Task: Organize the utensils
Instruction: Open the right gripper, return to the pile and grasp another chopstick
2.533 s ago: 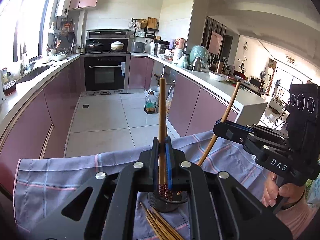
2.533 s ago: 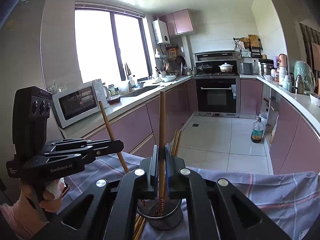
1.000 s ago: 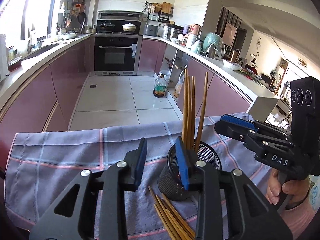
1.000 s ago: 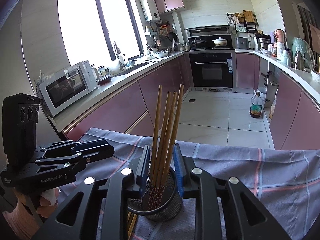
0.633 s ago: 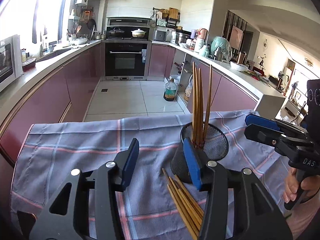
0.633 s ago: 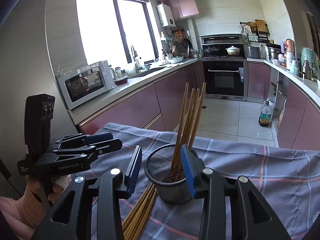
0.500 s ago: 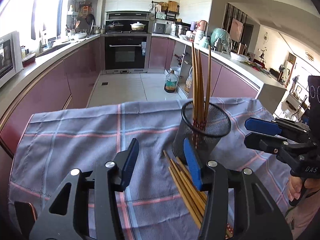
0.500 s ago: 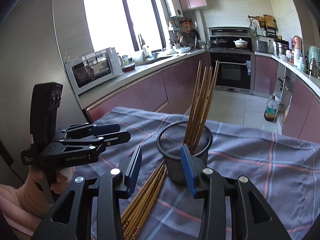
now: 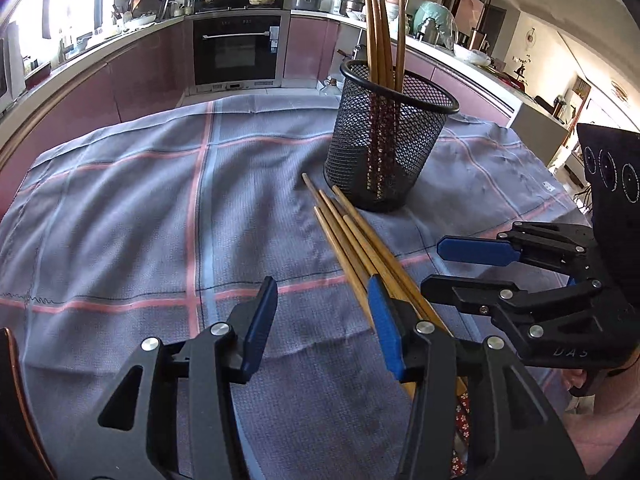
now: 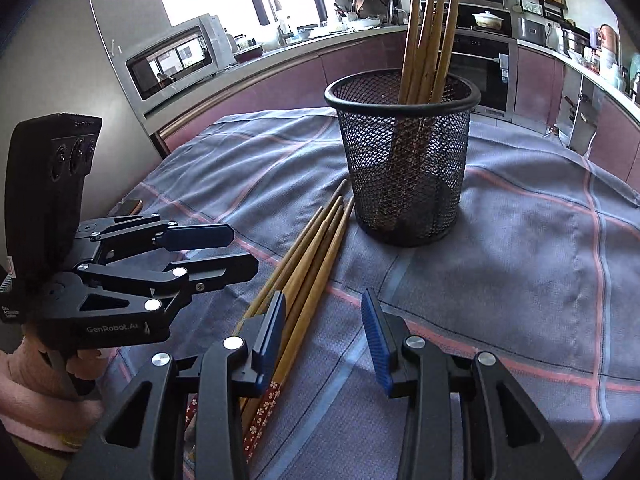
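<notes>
Tablecloth (image 9: 120, 216): grey-blue with pink check lines, spread over the whole work surface.
Mesh cup (image 9: 390, 136): black wire holder standing upright on the cloth – four wooden chopsticks (image 9: 380, 20) stand in it, leaning slightly, patterned ends down.
Left gripper (image 9: 322, 320): low over the cloth, jaws apart with nothing between them; its right-hand blue pad sits just over the loose bundle.
Right gripper (image 10: 324, 334): jaws apart, empty; its left-hand pad lies beside the same bundle.
Loose chopsticks (image 10: 308, 256): several lying flat together just in front of the cup, tips toward it – red flowered ends nearest the cameras.
</notes>
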A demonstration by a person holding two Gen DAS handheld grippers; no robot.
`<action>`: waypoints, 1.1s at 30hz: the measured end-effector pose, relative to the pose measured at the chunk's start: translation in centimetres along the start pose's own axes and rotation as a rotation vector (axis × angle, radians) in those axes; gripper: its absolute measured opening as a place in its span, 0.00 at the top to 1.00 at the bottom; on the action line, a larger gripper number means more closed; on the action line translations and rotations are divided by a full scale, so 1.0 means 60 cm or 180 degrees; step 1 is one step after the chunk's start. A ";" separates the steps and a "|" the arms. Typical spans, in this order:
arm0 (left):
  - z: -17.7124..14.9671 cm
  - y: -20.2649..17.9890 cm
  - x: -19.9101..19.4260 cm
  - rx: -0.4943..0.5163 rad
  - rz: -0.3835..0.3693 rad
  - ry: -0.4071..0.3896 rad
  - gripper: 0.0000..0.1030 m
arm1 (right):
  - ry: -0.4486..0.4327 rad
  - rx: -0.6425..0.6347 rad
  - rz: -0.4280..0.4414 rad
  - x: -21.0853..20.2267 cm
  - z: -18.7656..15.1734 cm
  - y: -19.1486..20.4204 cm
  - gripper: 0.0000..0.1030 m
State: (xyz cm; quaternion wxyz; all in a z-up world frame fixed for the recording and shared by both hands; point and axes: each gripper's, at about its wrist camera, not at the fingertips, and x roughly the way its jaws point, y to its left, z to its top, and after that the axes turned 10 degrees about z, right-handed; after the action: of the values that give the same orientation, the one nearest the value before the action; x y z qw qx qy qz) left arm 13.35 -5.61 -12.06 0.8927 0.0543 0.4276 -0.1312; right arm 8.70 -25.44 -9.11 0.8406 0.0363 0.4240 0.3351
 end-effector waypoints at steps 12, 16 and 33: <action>-0.005 -0.024 0.013 0.0146 0.0011 0.0087 0.54 | 0.0065 -0.0012 -0.0125 0.017 -0.010 0.001 0.68; -0.005 -0.024 0.014 0.0163 0.0008 0.0099 0.53 | 0.0072 -0.0018 -0.0131 0.017 -0.011 0.000 0.69; 0.001 -0.020 0.024 0.0264 0.0132 0.0163 0.63 | 0.0111 -0.0092 -0.0269 0.022 -0.009 0.004 0.77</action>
State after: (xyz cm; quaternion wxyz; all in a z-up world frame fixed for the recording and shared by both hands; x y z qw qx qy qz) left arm 13.93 -7.05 -13.11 0.8810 0.1035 0.4433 -0.1288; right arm 8.73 -24.61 -10.25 0.8470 0.0003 0.4348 0.3059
